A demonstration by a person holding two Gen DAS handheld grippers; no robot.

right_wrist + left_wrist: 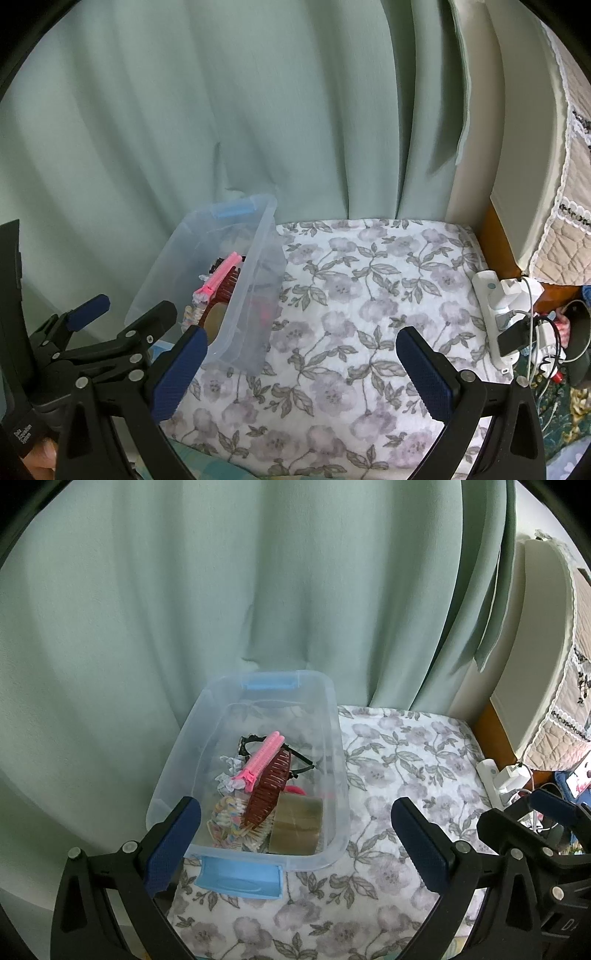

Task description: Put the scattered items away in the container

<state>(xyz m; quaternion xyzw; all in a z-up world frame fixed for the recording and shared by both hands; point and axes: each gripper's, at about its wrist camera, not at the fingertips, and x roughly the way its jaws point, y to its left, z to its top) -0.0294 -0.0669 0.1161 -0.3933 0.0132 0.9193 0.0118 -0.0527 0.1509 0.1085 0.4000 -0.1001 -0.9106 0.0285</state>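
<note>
While tools gape, bin holds clips, tape.

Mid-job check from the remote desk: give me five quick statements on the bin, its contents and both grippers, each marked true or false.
1. The pink clip lies inside the clear bin. True.
2. The tape roll sits out on the floral cloth. False: it is in the bin, at the near end.
3. The left gripper is open and holds nothing. True.
4. The right gripper is shut on the brown comb. False: it is open and empty; the comb is in the bin.
5. The bin has its lid on. False: it is open at the top.
</note>
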